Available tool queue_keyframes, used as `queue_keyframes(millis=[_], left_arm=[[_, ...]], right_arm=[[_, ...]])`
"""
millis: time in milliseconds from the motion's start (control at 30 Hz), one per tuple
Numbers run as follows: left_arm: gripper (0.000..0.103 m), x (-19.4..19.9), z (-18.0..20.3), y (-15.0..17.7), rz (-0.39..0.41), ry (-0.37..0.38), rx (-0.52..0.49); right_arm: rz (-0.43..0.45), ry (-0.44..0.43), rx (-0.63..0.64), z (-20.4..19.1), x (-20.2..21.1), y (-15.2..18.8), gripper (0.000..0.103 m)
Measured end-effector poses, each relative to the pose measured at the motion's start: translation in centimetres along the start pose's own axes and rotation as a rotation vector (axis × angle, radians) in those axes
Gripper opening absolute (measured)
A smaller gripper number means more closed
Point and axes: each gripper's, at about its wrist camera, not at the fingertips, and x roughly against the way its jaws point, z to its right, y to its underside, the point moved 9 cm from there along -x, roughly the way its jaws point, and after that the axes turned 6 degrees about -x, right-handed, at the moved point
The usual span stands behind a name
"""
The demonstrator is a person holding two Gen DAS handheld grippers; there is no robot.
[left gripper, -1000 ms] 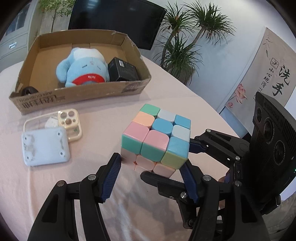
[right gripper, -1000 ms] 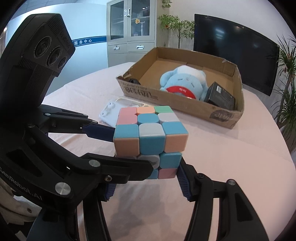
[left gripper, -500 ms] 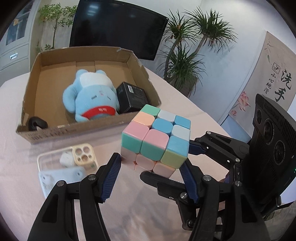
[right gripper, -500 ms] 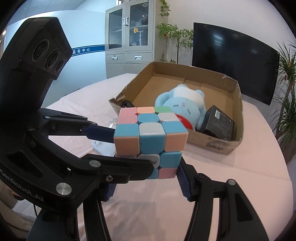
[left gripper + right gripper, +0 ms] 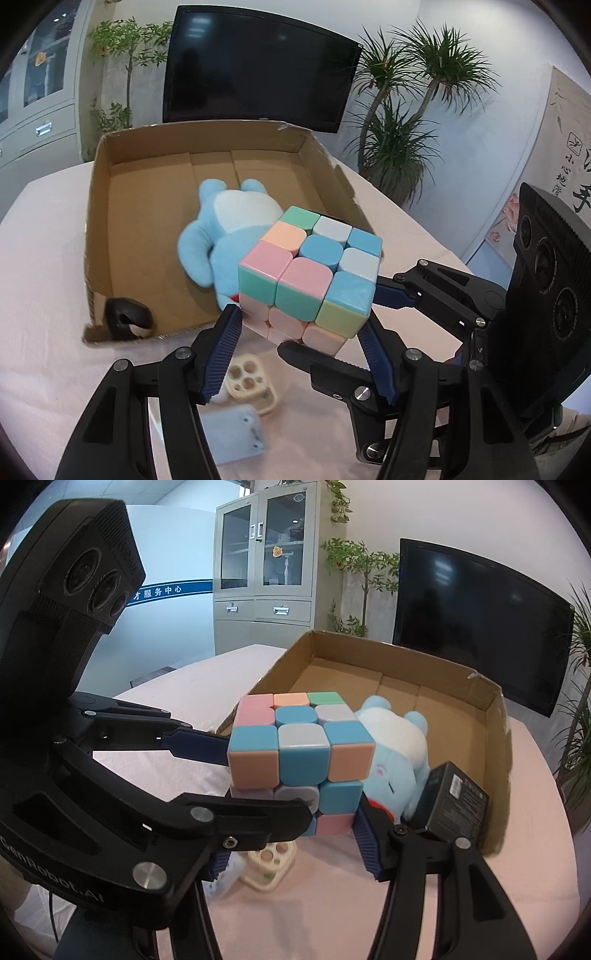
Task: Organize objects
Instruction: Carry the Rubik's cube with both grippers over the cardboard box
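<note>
In the left wrist view, a pastel puzzle cube (image 5: 310, 275) was seen held in the air between both tools, above the near edge of an open cardboard box (image 5: 98, 221) that stood on a desk (image 5: 40, 288) covered in pale pink cloth. The left tool (image 5: 299, 354) was pressed against the cube's lower layer, its blue-padded fingers (image 5: 221, 354) touching the cube on either side. The right tool (image 5: 373, 321) was seen reaching in from the right, one finger under the cube and the other against its right face. Inside the box a blue and white plush toy (image 5: 225, 236) was lying, partly hidden behind the cube, and a small black object (image 5: 125, 317) sat in the near left corner. On the desk below the fingers, a cream phone case (image 5: 251, 384) and a pale blue flat block (image 5: 236, 435) lay just beside each other. In the right wrist view, the cube (image 5: 299, 753) was seen pinched by the right tool (image 5: 295, 849), whose right finger (image 5: 369, 845) touched the cube's bottom corner. The left tool (image 5: 258, 775) was seen clamped on it from the left, one blue finger (image 5: 195, 744) against its side. Behind the cube, the plush toy (image 5: 399, 749) lay in the box (image 5: 498, 738), with a black carton (image 5: 454, 801) leaning beside it. The phone case (image 5: 269, 867) rested on the desk (image 5: 314, 915) under the cube.
</note>
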Motion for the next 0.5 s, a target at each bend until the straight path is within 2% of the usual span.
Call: queue_keyframes(millis=[267, 500], left_arm=[[0.063, -1.6, -4.2, -1.5, -0.02, -0.097, -0.006], [0.063, -5.2, -9.1, -1.9, -0.037, -0.084, 0.051]], right_arm=[[0.001, -0.02, 0.013, -0.2, -4.3, -2.3, 0.054], [-0.045, -0.039, 0.008, 0.6, -9.5, -3.1, 0.054]])
